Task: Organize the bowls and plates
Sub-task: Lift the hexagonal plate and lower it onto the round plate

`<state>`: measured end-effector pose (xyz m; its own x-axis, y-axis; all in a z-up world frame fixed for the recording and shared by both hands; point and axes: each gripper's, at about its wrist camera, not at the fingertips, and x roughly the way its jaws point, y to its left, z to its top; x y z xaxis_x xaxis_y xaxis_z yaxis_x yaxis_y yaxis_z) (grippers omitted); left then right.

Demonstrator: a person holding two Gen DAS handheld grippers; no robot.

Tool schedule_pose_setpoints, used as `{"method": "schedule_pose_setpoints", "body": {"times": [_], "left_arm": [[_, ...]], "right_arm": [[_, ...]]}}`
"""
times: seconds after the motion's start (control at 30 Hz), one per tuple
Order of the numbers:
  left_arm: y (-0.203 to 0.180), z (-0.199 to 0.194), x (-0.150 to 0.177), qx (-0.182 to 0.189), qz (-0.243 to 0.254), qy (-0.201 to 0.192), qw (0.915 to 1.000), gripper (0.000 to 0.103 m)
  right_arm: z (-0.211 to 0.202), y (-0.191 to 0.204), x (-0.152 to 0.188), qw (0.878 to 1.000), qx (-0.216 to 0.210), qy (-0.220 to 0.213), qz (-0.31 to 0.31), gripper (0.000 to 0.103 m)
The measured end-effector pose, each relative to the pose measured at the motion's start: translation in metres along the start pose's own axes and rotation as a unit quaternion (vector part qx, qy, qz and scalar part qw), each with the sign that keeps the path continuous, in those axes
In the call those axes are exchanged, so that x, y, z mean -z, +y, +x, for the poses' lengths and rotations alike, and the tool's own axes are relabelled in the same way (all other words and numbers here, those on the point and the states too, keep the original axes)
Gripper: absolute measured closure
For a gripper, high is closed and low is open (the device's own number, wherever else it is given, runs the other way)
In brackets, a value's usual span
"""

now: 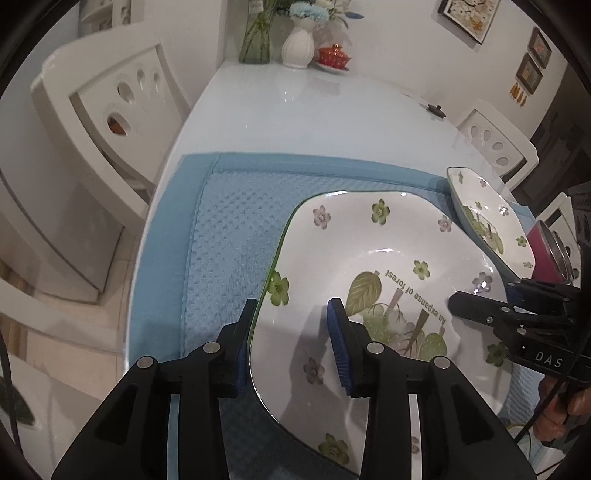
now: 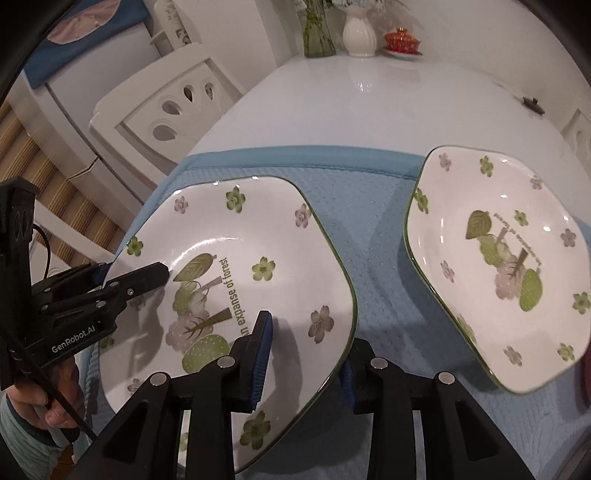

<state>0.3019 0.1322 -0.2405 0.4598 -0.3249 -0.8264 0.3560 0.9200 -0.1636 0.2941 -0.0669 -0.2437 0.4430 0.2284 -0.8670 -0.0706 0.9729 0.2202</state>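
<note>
Large floral plate [image 1: 369,258], lettered "An expanse of forest", lying on blue waffle mat [image 1: 229,236] near table's front edge; near rim cut off by lower frame edge in both views. Left gripper [image 1: 291,314] straddling plate's left rim, one finger outside, one over the plate face; contact of pads with rim hard to confirm. Right gripper [image 2: 306,332] likewise straddling opposite rim, outer finger partly hidden below the plate edge; grip not determinable. Second matching plate [image 2: 498,266] on same mat to the right, apart from the first, its right edge cropped. Beyond mat, bare glossy white table [image 2: 369,96]; vases [image 2: 358,33] and red lidded cup [image 2: 402,38] at far end, well apart
</note>
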Motion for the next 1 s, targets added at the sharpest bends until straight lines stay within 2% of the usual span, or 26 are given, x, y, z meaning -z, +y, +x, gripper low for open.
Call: {"method": "schedule_pose_setpoints", "body": {"times": [0.33,0.5,0.7,1.0], "left_arm": [[-0.017,-0.066,0.012,0.005,0.01,-0.029,0.9995,0.07],[-0.036,-0.096,0.04,0.013,0.018,-0.024,0.9995,0.07],[-0.057,-0.115,0.084,0.027,0.022,0.0,0.9994,0.07],[-0.075,-0.124,0.142,0.033,0.039,0.041,0.9979,0.07]], "right_arm": [[-0.063,0.02,0.017,1.0,0.005,-0.022,-0.001,0.072],[-0.097,0.026,0.051,1.0,0.013,-0.018,0.01,0.072],[-0.123,0.025,0.107,0.999,0.02,0.002,0.029,0.072],[-0.135,0.03,0.174,0.999,0.029,0.035,0.023,0.072]]}}
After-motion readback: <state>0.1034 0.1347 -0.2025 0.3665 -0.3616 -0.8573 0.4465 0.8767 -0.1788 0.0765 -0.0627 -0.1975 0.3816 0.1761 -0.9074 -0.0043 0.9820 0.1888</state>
